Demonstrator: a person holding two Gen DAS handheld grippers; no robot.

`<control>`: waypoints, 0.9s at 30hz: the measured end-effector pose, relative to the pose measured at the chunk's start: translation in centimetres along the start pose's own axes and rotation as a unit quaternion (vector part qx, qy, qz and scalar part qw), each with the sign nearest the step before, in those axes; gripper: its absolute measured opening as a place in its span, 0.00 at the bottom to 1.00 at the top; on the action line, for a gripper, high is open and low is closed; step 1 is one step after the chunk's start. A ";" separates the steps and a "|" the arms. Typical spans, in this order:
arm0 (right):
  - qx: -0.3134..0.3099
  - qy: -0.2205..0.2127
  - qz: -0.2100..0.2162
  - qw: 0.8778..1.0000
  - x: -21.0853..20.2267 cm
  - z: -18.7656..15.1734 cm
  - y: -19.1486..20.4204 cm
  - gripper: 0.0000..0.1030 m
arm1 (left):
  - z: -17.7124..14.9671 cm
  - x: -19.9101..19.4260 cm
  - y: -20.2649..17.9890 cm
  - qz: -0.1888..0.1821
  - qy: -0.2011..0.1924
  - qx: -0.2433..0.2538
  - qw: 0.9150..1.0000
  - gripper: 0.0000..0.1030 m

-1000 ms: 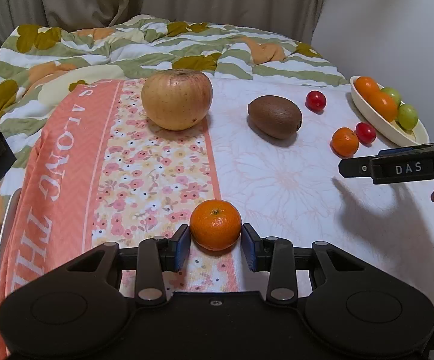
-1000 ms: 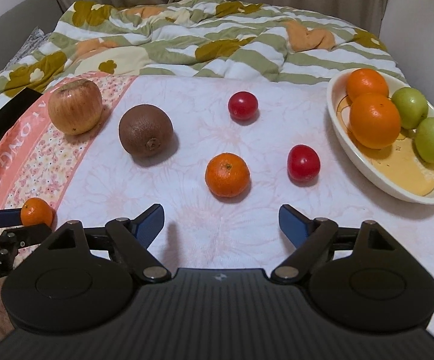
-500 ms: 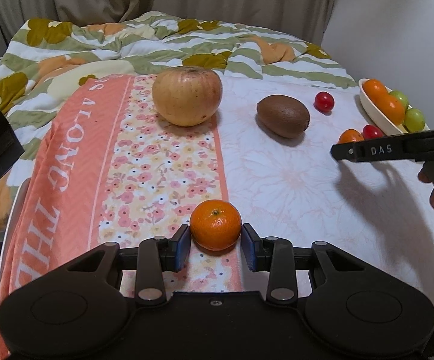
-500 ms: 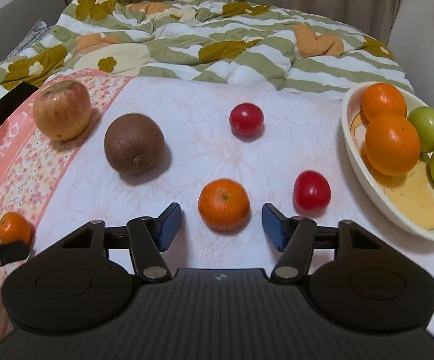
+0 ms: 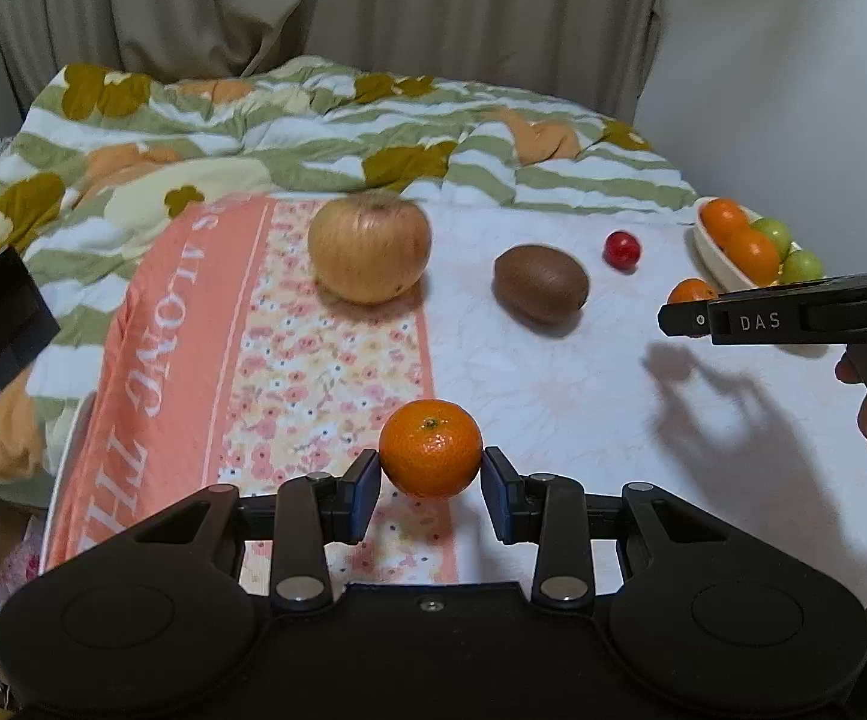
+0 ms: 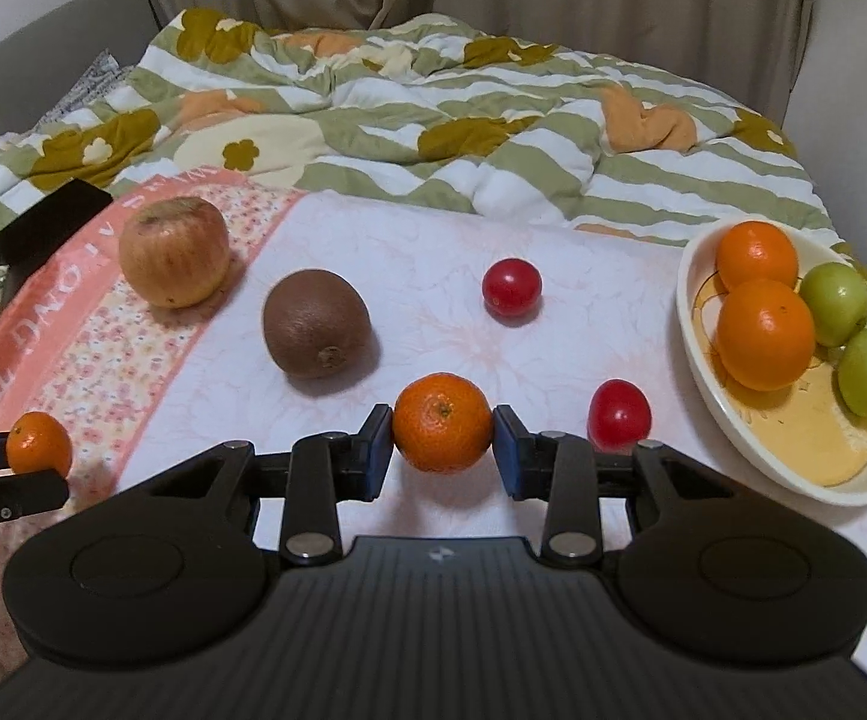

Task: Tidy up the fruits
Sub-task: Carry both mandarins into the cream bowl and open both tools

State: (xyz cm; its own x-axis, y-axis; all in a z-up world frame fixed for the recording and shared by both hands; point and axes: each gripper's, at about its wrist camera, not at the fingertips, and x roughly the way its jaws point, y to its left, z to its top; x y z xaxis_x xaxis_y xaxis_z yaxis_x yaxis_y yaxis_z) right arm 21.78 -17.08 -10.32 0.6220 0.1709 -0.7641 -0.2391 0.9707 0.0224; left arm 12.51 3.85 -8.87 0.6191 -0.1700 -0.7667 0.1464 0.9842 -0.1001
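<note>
Right wrist: closing tool pinches round dimpled mandarin.

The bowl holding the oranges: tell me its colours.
The bowl is cream-white outside, with a yellow-orange inside bottom. It shows best in the right wrist view.

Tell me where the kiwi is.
In the right wrist view, the kiwi lies on the white cloth, left of centre, between the apple and a cherry tomato.

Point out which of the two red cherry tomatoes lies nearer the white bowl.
The cherry tomato just right of the right hand-held gripper is nearer the bowl. The other tomato sits farther back, beyond the kiwi.
</note>
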 end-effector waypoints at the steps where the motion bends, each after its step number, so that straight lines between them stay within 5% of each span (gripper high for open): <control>1: 0.001 -0.003 -0.001 1.000 -0.5 0.0 0.1 0.49 | 0.1 -0.3 -0.1 -0.002 -0.004 0.002 1.000 0.39; 15: 0.073 -0.038 -0.049 0.995 -10.1 -2.4 -1.3 0.49 | 1.9 -4.9 -3.9 -0.049 -0.069 0.048 0.995 0.39; 27: 0.113 -0.047 -0.096 0.988 -15.8 -4.0 -8.5 0.49 | 4.9 -5.4 -10.6 -0.089 -0.091 0.085 0.988 0.39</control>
State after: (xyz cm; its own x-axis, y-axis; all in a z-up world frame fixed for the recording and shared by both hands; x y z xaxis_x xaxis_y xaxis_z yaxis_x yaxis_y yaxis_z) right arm 10.99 -28.71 -1.04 0.7085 -0.0163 -0.7055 0.0562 0.9979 0.0334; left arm 11.40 -5.87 -0.62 0.6986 -0.3606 -0.6180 0.3833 0.9180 -0.1024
